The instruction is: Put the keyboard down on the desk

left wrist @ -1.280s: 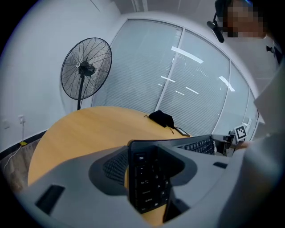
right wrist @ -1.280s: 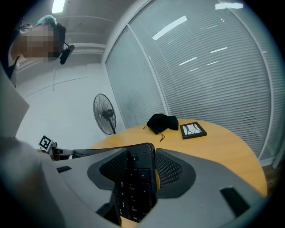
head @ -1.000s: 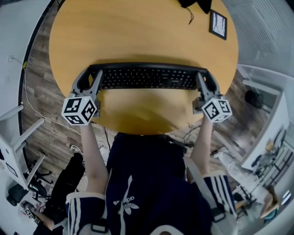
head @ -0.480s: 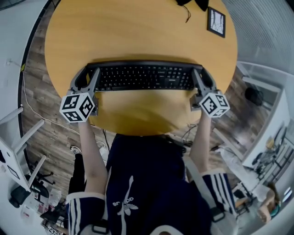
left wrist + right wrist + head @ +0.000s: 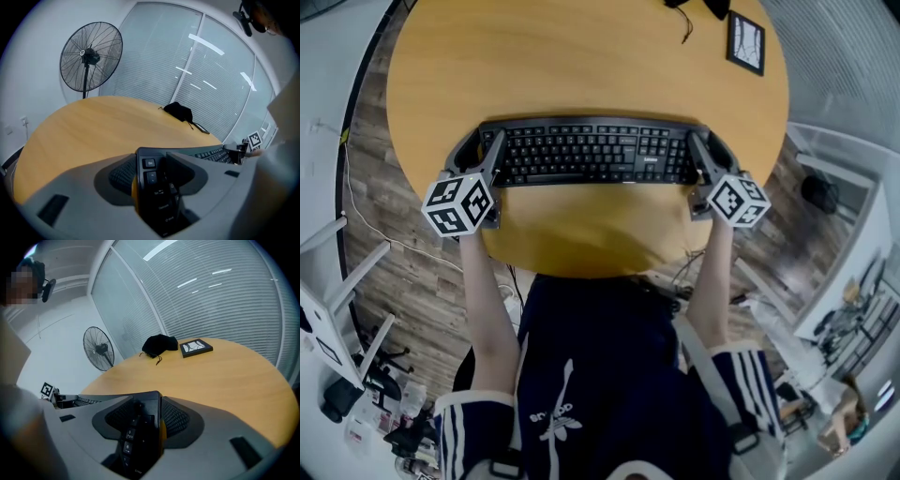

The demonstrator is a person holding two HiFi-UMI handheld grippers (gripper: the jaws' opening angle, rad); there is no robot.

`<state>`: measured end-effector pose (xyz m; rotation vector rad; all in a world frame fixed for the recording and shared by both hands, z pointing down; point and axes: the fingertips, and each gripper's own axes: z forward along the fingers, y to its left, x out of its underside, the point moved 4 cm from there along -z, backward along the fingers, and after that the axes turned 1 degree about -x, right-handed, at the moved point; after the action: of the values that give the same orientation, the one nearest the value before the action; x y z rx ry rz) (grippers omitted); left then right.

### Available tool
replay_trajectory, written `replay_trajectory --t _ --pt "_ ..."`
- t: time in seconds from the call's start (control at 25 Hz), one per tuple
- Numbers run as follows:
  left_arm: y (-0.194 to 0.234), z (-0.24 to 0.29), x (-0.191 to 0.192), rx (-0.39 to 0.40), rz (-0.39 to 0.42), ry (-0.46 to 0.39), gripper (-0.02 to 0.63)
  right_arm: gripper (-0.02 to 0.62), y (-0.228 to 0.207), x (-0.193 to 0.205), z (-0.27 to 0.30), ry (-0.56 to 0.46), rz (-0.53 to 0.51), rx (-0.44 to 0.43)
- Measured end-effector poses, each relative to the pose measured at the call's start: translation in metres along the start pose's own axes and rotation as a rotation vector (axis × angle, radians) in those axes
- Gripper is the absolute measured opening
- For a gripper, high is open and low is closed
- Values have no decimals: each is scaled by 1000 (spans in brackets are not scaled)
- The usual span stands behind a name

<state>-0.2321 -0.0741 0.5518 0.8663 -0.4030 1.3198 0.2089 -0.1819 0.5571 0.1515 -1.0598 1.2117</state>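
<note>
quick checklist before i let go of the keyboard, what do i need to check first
1. Left gripper shut on the keyboard's left end: ok.
2. Right gripper shut on its right end: ok.
3. Keyboard level from end to end in the head view: ok.
4. Whole keyboard over the desk, not past its edge: ok.
5. Black pouch and framed picture well away from the landing spot, at the far side: ok.
6. Keyboard's underside actually resting on the desk: cannot tell. No view shows the gap, so lower gently before opening.
</note>
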Motion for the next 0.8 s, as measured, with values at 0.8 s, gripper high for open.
replay_trajectory --t 0.8 --pt "11 15 11 -30 -21 121 202 184 -2 15 17 136 -26 64"
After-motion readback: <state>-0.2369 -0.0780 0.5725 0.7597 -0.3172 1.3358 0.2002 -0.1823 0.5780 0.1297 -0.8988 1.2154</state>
